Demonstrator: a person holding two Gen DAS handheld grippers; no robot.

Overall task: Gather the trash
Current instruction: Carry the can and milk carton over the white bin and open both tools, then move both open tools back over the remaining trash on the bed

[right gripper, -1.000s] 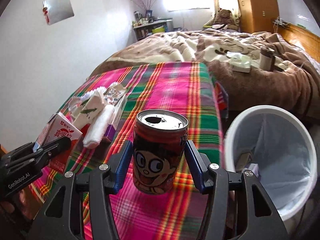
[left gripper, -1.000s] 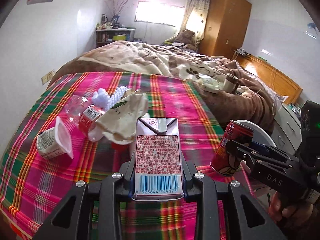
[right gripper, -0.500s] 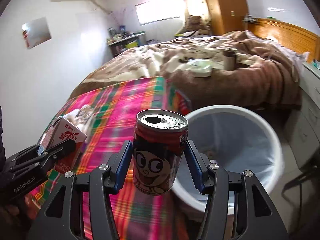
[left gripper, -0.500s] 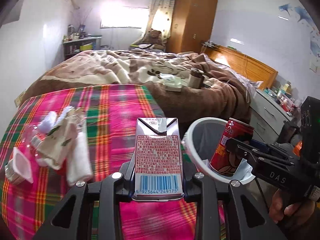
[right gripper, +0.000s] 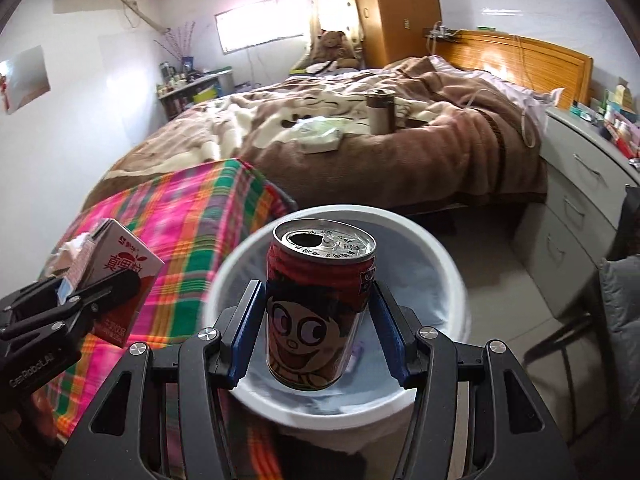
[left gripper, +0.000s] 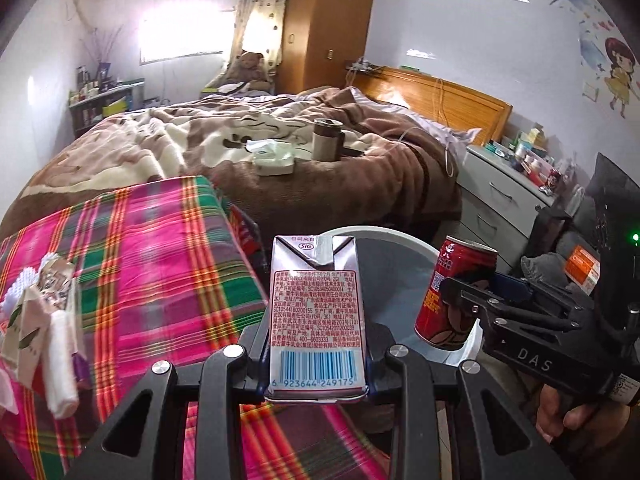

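Observation:
My left gripper (left gripper: 316, 364) is shut on an upright milk carton (left gripper: 314, 312), held at the table's right edge beside the white trash bin (left gripper: 400, 236). The carton also shows in the right wrist view (right gripper: 120, 276). My right gripper (right gripper: 320, 336) is shut on a red cartoon-face can (right gripper: 320, 304), held upright over the open bin (right gripper: 448, 264), which is lined with a pale bag. The can also shows in the left wrist view (left gripper: 454, 292).
A plaid-covered table (left gripper: 152, 248) carries crumpled wrappers and tissues (left gripper: 44, 320) at its left. A bed with a brown blanket (left gripper: 280, 148) lies behind, holding a tissue pack and a flask (left gripper: 326, 140). A grey drawer unit (right gripper: 580, 192) stands at the right.
Both grippers have swung right, away from the table and toward the bin. The can now hangs over the bin's opening; the carton sits at the bin's near rim.

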